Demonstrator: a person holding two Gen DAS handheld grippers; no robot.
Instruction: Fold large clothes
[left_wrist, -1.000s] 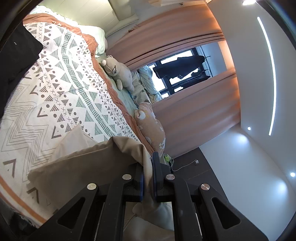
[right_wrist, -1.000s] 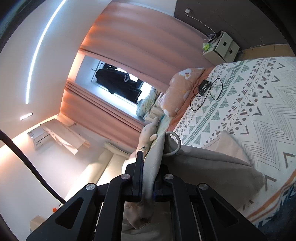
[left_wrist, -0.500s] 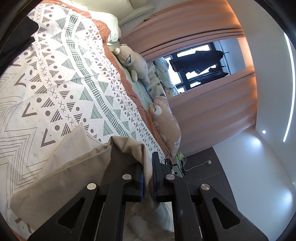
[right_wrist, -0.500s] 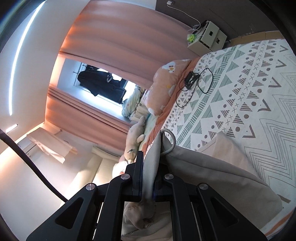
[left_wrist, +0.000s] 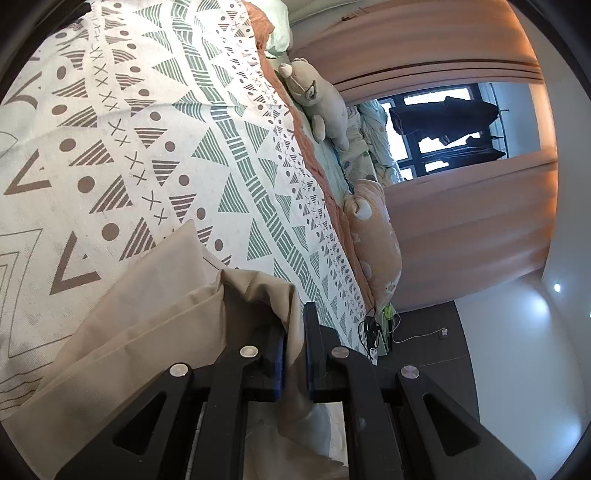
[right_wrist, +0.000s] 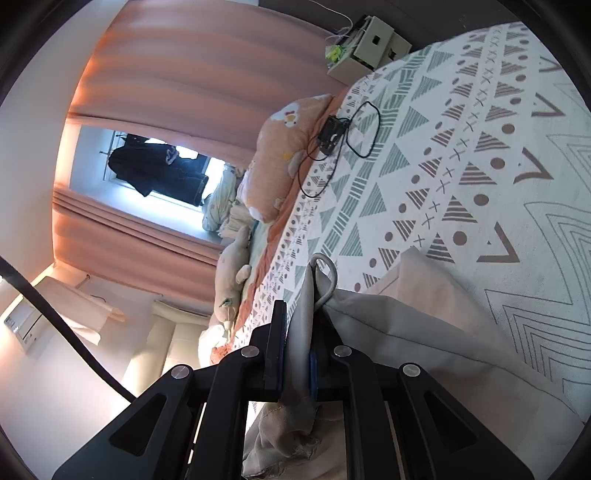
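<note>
A large beige garment (left_wrist: 155, 314) lies over a patterned bedspread (left_wrist: 147, 147). My left gripper (left_wrist: 294, 332) is shut on an upper edge of the garment, the cloth pinched between its blue pads. My right gripper (right_wrist: 297, 332) is shut on another edge of the same garment (right_wrist: 424, 332), next to a grey drawstring loop (right_wrist: 328, 273). The cloth hangs taut from both grippers down to the bed. More of it bunches below the jaws.
Plush toys (left_wrist: 321, 96) and a peach pillow (left_wrist: 376, 243) line the bed's far side by pink curtains (left_wrist: 461, 229). A black charger and cable (right_wrist: 343, 133) lie on the bedspread (right_wrist: 461, 166). A white bedside cabinet (right_wrist: 369, 48) stands beyond.
Both grippers have moved lower and closer to the bed with the garment still held. The bedspread fills more of each view and the garment lies flatter on it.
</note>
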